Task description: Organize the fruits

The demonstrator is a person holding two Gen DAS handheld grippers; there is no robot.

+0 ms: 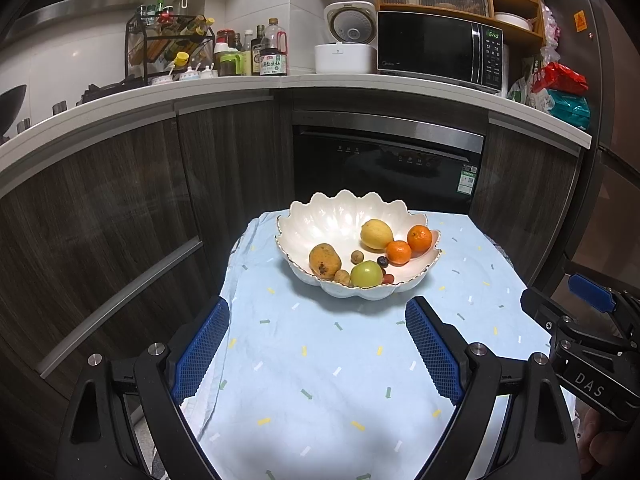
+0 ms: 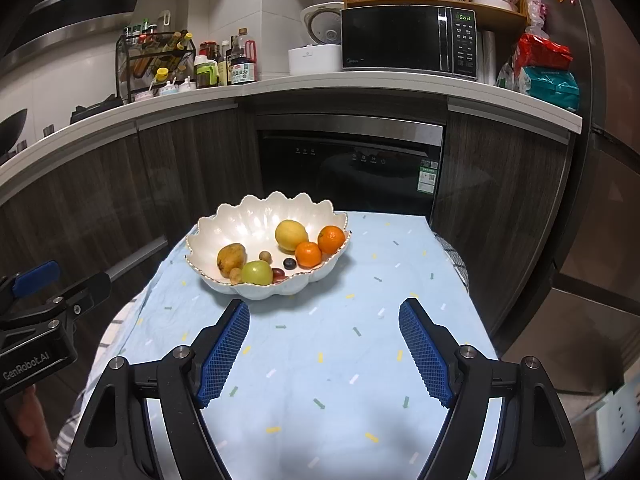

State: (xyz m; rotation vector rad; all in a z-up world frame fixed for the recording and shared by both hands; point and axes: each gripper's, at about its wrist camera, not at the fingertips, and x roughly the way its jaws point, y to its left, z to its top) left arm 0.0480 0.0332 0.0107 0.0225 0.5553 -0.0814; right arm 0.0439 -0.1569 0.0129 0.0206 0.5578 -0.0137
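Both grippers hang over the near half of the tabletop (image 1: 304, 360), aimed at the bowl (image 1: 340, 216). Left gripper (image 1: 318, 320) jaws spread wide, nothing between them. Right gripper (image 2: 324, 320) likewise released and empty.

All fruit sits in the scalloped white bowl near the tabletop's far edge: brownish pear (image 1: 325, 259), green apple (image 1: 365, 274), yellow round fruit (image 1: 376, 234), two oranges (image 1: 419, 238) toward the right rim, plus small ones, a dark grape (image 1: 383, 261) and some brown nuts or longans, can't tell which.

Risks as I judge them:
- Fruits crowd the near rim; jaws coming in for the apple could knock the small ones out.
- Smooth curved bowl wall: anything nudged probably rolls.
- The bowl stands on loose cloth (image 1: 460, 264); a push on its rim may slide or tip it.
- Grippers sit close side by side, so they could clash if both reach in.
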